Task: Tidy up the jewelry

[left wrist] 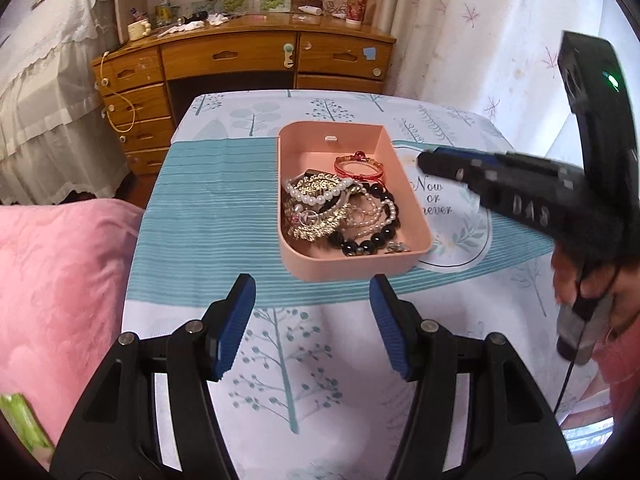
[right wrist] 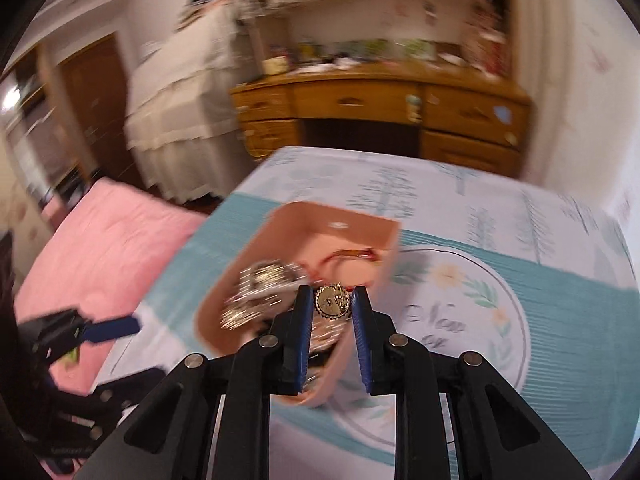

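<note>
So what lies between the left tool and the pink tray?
Only bare tablecloth: in the left wrist view, the open left tool hovers short of the pink tray, with nothing between them.

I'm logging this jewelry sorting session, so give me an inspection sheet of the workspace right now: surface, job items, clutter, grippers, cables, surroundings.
Surface: table under a white and teal tree-print tablecloth.
Job's things: open pink rectangular plastic box holding tangled white pearl strands, black bead bracelet, red cord bracelet and gold metal pieces.
Clutter: nothing seen on the cloth beside the box.
Grippers: left hand-held gripper open and empty, short of the box; right hand-held gripper closed on a round gold toothed-edge pendant above the box.
Cables: thin black cable below the right tool.
Surroundings: wooden desk with drawers, pink quilt, white floral curtain.
</note>
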